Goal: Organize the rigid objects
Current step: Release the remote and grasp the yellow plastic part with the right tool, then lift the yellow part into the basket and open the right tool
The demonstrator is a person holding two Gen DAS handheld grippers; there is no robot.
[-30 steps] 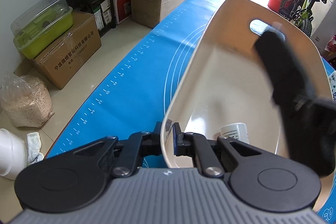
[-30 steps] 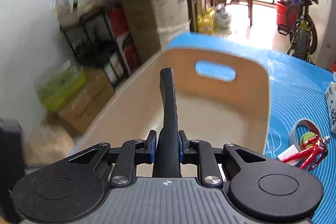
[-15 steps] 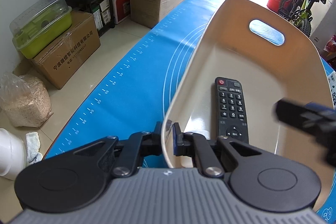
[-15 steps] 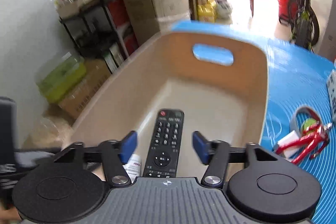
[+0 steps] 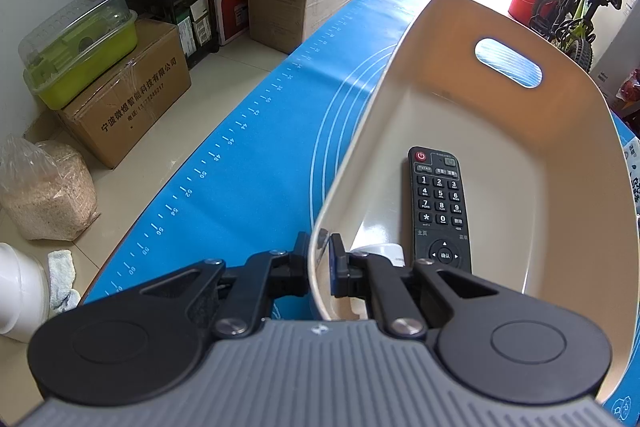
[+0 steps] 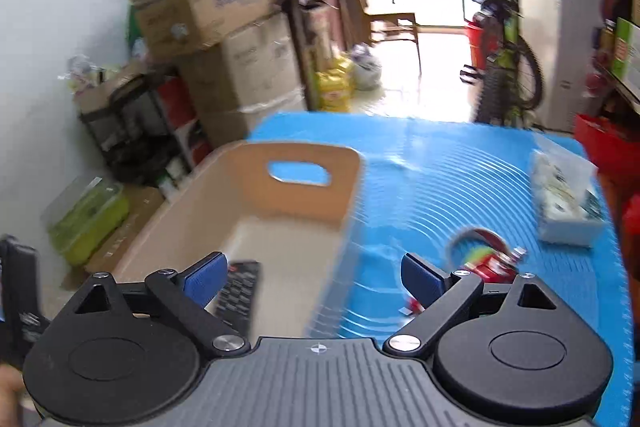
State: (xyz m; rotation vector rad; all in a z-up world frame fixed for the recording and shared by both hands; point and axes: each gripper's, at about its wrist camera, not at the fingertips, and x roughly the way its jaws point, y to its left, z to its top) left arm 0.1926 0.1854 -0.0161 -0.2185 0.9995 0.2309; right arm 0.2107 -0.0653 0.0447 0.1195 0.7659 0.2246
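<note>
Left tongs are clamped tight on the near rim of the beige bin, one pad outside the wall and one inside, so that bin is pinned in place. Right tongs are opening, already spread wide with nothing between the pads, hanging over the bin's right wall with one blue pad over the bin and the other over the blue mat. Inside the bin, the black remote lies flat on the floor, buttons up, red power key pointing toward 12 o'clock, close to the left tongs at about 1 o'clock from them. Just beside its near end there's a small white bottle-ish thing, mostly hidden behind the tongs, can't tell what exactly. On the counter outside the bin, at about 2 o'clock from the right tongs, sits a blurry pile: a grey ring with something red and green in it. Further out at 2 o'clock is a white packet near the mat's edge. Way back at 12 there's stacked cardboard boxes, and a bike off around 1.
</note>
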